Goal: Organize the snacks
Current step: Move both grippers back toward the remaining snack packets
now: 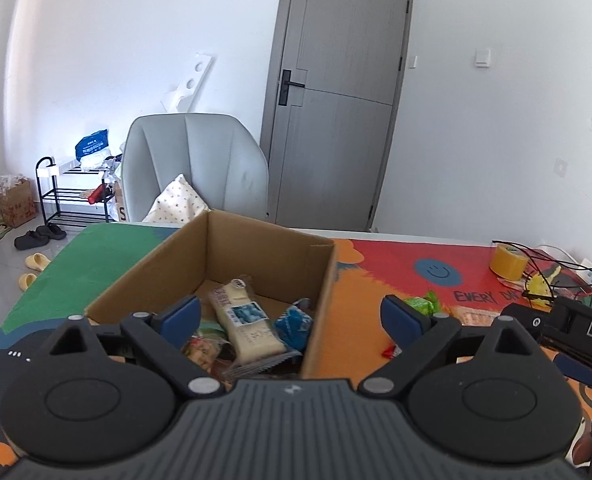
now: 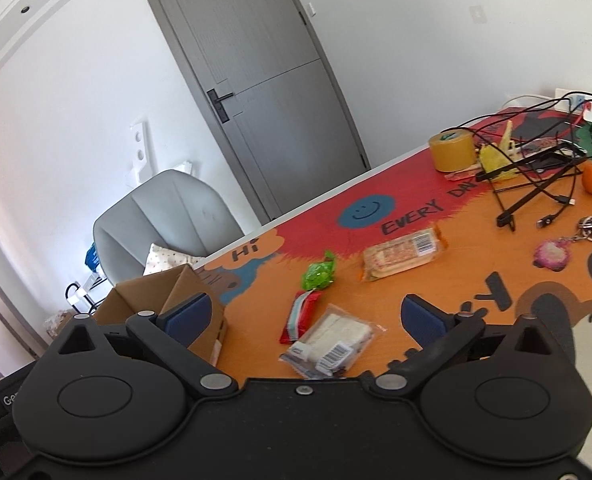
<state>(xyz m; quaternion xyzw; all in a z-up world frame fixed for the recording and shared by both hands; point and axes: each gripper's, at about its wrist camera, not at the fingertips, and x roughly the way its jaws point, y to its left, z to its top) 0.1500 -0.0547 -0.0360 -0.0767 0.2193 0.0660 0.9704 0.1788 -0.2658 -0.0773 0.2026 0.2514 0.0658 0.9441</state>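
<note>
Open right gripper [image 2: 307, 316] above clear-wrapped snack [image 2: 331, 342]

Cardboard box [image 1: 256, 256]: near wall hidden behind the left gripper's [image 1: 290, 314] body; in the right wrist view only 1 corner shows behind a gripper finger.
Snacks in box: cream packet [image 1: 248, 326] with small unreadable print; blue packet [image 1: 296, 322] partly behind the box wall; printed wrapper [image 1: 200, 350] half covered by a finger.
Green candy [image 1: 421, 304]: partly behind the blue pad in the left wrist view.
Red wrapper [image 1: 389, 351]: only a sliver visible there.
Clear-wrapped white snack [image 2: 331, 344]: near end cut off by the right gripper's [image 2: 305, 312] body.
Counter lettering "EVERY DA" [image 1: 485, 295]: rest covered by cables.
Shoe rack [image 1: 72, 196]: contents too small to identify.
</note>
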